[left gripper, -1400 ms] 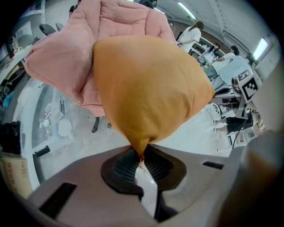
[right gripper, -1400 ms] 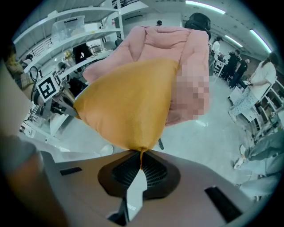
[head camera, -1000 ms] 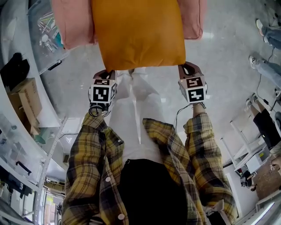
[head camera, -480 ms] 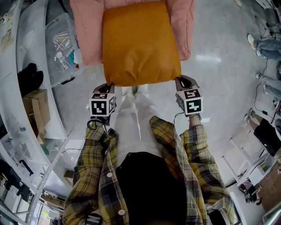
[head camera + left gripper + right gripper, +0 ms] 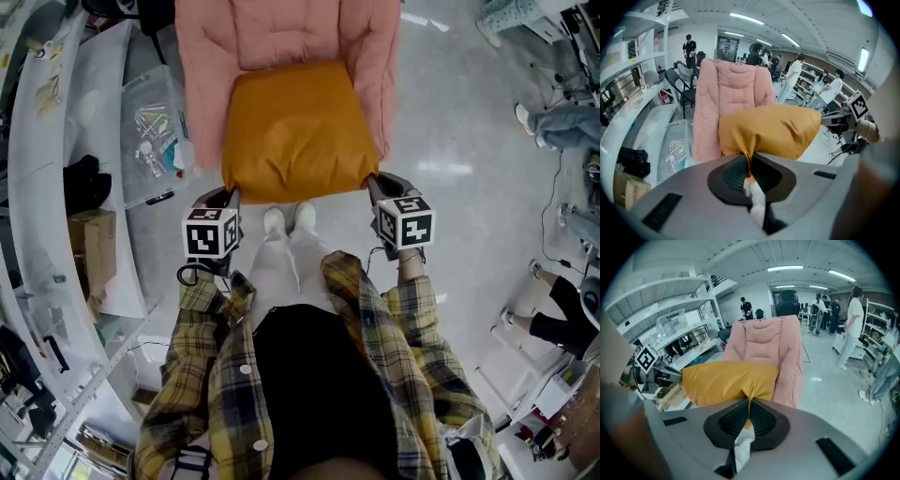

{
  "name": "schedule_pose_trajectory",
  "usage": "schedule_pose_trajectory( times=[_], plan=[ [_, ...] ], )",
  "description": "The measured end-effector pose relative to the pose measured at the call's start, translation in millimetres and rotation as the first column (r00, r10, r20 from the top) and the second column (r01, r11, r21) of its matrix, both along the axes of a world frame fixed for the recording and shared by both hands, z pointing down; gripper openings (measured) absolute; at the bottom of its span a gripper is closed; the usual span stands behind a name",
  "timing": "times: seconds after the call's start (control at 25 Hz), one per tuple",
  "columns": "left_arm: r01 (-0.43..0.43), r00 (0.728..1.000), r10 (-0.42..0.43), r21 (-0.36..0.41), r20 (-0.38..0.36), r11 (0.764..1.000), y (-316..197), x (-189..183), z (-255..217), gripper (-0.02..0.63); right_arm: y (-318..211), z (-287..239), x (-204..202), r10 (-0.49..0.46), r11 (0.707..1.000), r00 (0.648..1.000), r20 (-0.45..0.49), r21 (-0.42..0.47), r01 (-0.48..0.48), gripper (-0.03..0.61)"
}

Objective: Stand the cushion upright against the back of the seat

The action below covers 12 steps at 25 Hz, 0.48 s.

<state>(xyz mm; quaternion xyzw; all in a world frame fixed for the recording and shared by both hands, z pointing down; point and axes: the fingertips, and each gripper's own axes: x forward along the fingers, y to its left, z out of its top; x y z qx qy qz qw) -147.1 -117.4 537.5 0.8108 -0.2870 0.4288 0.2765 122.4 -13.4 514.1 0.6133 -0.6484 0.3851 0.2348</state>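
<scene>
Orange cushion [image 5: 298,131] cloth is clenched in both my jaws. The left gripper [image 5: 228,195] bites the near left corner and the right gripper [image 5: 372,181] bites the near right corner, with a fold of fabric squeezed between the ribbed pads on each side. My arms reach forward in plaid sleeves [image 5: 214,309], about level with each other, and both grippers tip forward and down toward the pink chair [image 5: 281,33]. The cushion hangs stretched between them in front of the chair and covers its seat from my view. I cannot tell whether it touches the chair.

A second ago the cushion filled the top of the head view and hid most of the chair. Now it reads smaller and lies further in over the chair, the padded back shows beyond it, and my shoes [image 5: 288,220] show just below its near edge.

Left of the chair are a clear bin [image 5: 155,122] of small parts, a white shelf [image 5: 37,187] and a cardboard box [image 5: 94,248]. Right of the chair is bare floor [image 5: 450,122], and people [image 5: 855,319] stand well behind the chair. Nothing lies between the cushion and the chair's back.
</scene>
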Motion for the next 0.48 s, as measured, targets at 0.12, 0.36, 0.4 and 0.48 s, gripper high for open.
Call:
schedule_pose_trajectory(
  times=[0.12,0.36,0.4,0.48],
  plan=[
    [0.024,0.999,-0.023,0.031,-0.023,0.999,-6.8,3.9,-20.6,0.023,-3.9,-17.4,3.3,0.009,0.999,1.000,0.016,0.031,-0.010,0.020],
    [0.087,0.994,-0.081,0.080,-0.070,0.993,-23.0,20.9,-52.9,0.025,-21.2,-45.6,21.3,0.021,0.994,0.999,0.046,0.102,-0.025,0.020],
    [0.095,0.993,-0.088,0.091,-0.079,0.991,-26.0,22.9,-58.9,0.025,-24.5,-50.7,23.8,0.020,0.993,0.999,0.048,0.114,-0.026,0.020],
    [0.101,0.991,-0.091,0.111,-0.094,0.989,-30.9,27.2,-69.7,0.024,-29.1,-60.2,28.4,0.022,0.991,0.999,0.049,0.134,-0.028,0.020]
  ],
)
